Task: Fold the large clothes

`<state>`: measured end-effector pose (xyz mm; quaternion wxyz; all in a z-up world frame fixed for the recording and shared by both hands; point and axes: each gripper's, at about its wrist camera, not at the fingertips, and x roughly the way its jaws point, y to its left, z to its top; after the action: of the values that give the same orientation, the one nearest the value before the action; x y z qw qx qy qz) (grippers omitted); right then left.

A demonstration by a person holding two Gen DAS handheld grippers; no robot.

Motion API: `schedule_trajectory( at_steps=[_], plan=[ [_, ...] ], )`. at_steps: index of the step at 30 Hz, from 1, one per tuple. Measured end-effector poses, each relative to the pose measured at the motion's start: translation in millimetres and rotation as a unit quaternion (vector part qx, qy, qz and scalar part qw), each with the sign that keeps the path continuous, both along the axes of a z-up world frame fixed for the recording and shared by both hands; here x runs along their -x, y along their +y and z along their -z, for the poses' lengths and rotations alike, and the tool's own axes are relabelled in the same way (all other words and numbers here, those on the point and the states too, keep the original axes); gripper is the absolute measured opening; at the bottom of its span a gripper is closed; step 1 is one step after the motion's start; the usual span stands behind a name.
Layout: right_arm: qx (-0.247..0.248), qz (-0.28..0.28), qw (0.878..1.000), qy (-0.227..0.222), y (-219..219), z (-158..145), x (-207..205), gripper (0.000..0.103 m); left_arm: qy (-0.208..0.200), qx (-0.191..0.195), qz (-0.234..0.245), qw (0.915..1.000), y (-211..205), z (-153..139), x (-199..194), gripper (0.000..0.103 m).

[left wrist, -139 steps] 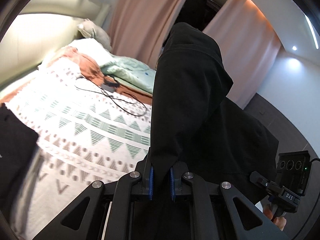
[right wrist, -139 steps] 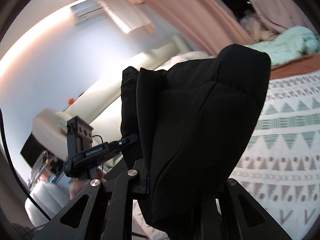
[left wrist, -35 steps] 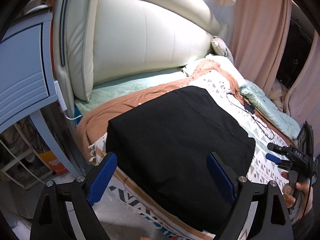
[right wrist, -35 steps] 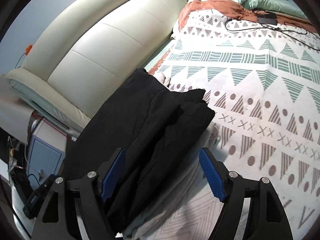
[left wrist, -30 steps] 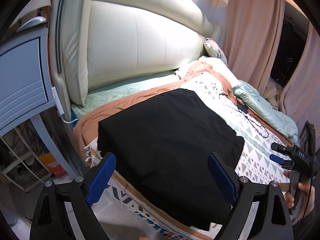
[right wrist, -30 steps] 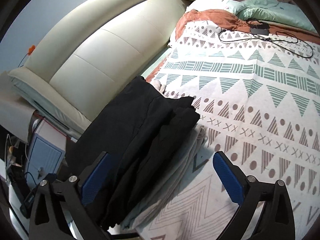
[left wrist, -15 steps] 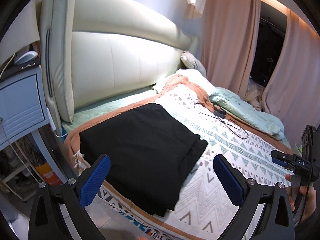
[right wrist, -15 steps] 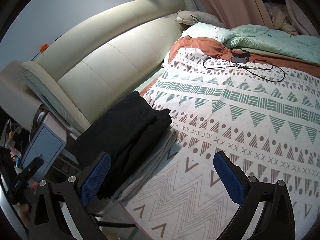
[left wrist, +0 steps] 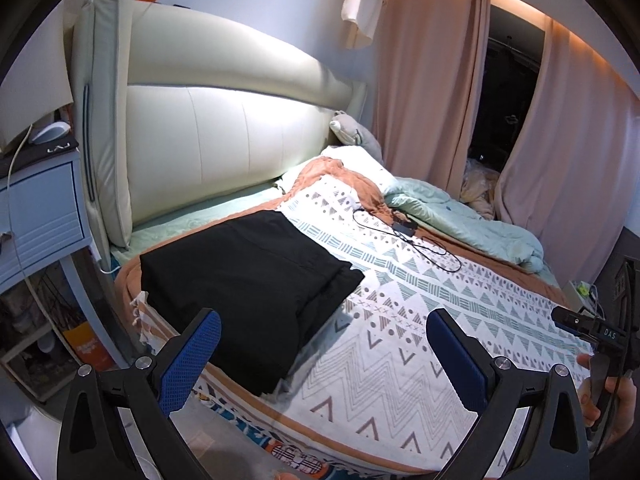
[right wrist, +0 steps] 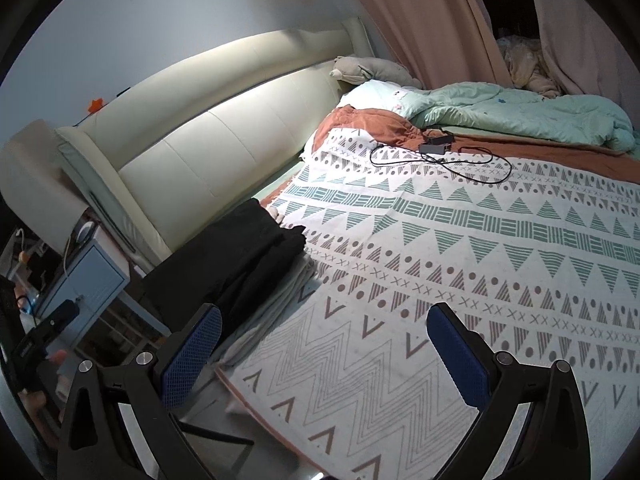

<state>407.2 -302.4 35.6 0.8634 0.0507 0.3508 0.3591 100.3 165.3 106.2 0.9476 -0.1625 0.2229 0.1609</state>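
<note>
left gripper (left wrist: 322, 344): jaws wide apart, empty | folded black garment (left wrist: 256, 280): at 11 o'clock, axis toward headboard (left wrist: 224, 140) | right gripper (right wrist: 324, 344): jaws apart, empty, garment at 10 o'clock, farther

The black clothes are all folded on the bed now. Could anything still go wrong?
Maybe two things. The folded black garment lies right at the corner of the patterned white blanket, its near edge close to the drop, so a bump might send it sliding to the floor. Also, a thin black charger cable loops loose across the blanket further up; the next piece spread there could snag it.
</note>
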Motion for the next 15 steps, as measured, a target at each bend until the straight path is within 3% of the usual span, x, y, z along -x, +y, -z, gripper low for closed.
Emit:
schedule_trajectory(
  at_steps=[15],
  plan=[
    [-0.010, 0.059, 0.997, -0.038, -82.6, -15.2, 89.7, 0.103, -0.019, -0.015, 0.045, 0.9987, -54.1, -7.1, 59.5, 0.102]
  ],
)
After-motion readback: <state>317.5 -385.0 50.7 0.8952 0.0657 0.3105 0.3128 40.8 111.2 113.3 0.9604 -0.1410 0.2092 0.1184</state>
